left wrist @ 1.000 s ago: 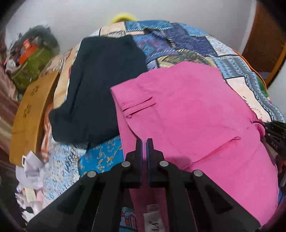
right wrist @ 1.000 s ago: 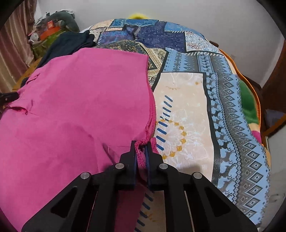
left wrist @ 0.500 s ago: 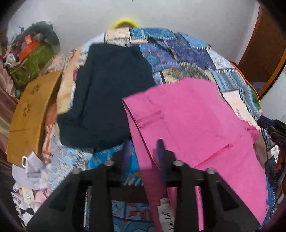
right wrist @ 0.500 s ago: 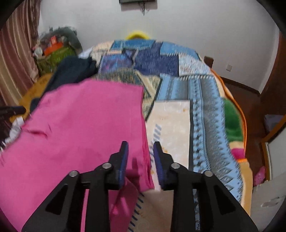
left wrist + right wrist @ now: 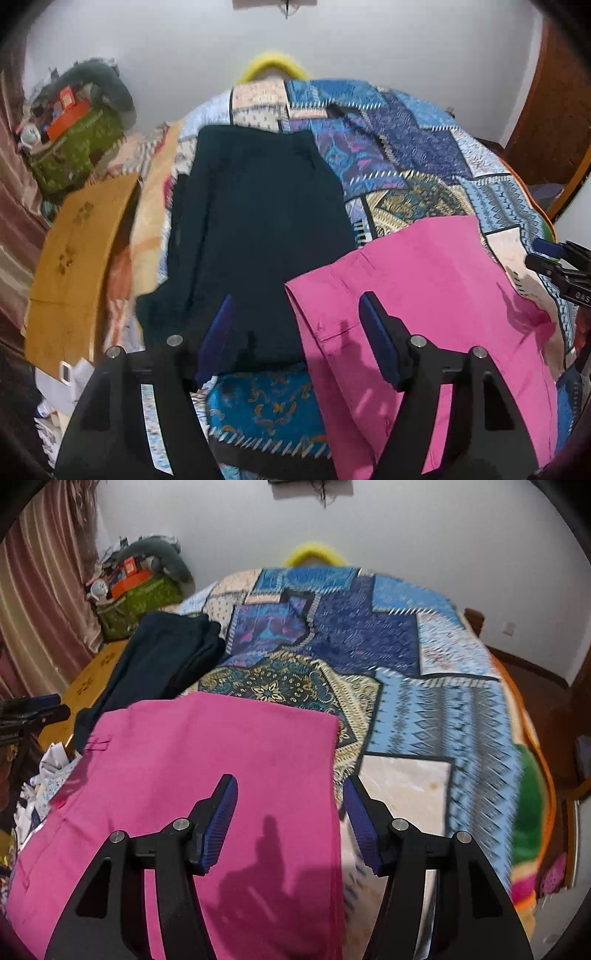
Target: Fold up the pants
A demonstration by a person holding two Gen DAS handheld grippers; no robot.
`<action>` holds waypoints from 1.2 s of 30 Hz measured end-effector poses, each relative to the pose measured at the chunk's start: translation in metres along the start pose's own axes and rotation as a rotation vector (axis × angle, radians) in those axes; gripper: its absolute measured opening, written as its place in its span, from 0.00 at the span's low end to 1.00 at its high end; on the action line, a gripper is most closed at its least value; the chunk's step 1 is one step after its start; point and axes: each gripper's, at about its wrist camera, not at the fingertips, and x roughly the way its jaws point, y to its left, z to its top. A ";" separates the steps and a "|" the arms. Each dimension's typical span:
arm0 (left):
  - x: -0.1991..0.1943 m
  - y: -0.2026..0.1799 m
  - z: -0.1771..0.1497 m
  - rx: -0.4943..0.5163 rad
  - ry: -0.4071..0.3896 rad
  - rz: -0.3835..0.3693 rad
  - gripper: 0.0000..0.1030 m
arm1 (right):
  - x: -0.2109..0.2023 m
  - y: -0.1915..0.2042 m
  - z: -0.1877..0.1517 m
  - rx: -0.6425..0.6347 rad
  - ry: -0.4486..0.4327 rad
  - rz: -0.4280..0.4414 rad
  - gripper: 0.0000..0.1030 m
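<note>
Pink pants [image 5: 424, 295] lie folded flat on the patchwork bedspread [image 5: 406, 147], also in the right wrist view [image 5: 221, 775]. My left gripper [image 5: 297, 314] is open and empty, raised above the pants' left edge and the dark garment. My right gripper [image 5: 290, 794] is open and empty, raised above the pants' right edge. The right gripper shows at the right edge of the left wrist view [image 5: 554, 258]. The left gripper shows at the left edge of the right wrist view [image 5: 33, 710].
A folded dark garment [image 5: 255, 240] lies left of the pink pants, also in the right wrist view [image 5: 159, 664]. A wooden board [image 5: 77, 258] and a cluttered green box [image 5: 74, 147] stand at the bed's left. The patchwork bedspread [image 5: 424, 701] stretches right.
Both grippers were shut on the pink pants' near edges a second ago. They opened, let the cloth drop flat, and lifted up and back.
</note>
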 end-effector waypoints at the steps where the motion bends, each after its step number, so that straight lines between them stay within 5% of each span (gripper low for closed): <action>1: 0.009 -0.001 0.000 -0.007 0.017 -0.008 0.68 | 0.007 -0.002 0.003 -0.002 0.019 0.005 0.54; 9: 0.074 0.010 -0.001 -0.125 0.150 -0.090 0.61 | 0.070 -0.028 0.022 0.074 0.083 0.006 0.54; 13: 0.084 0.016 0.001 -0.196 0.161 -0.168 0.57 | 0.092 -0.041 0.026 0.139 0.091 0.043 0.54; 16: 0.083 0.011 0.003 -0.174 0.148 -0.188 0.45 | 0.100 -0.051 0.027 0.235 0.061 0.089 0.53; 18: 0.081 0.005 0.004 -0.156 0.145 -0.177 0.36 | 0.102 -0.054 0.026 0.272 0.057 0.103 0.49; 21: 0.073 -0.005 0.005 -0.103 0.131 -0.127 0.20 | 0.101 -0.050 0.027 0.256 0.058 0.129 0.16; 22: 0.071 -0.007 0.007 -0.088 0.127 -0.113 0.20 | 0.100 -0.046 0.028 0.237 0.070 0.115 0.05; 27: 0.046 -0.013 0.011 -0.052 0.066 -0.080 0.14 | 0.074 -0.031 0.034 0.095 0.008 -0.032 0.04; 36: -0.023 -0.017 0.036 -0.014 -0.091 -0.040 0.13 | -0.038 -0.022 0.061 0.067 -0.220 -0.032 0.04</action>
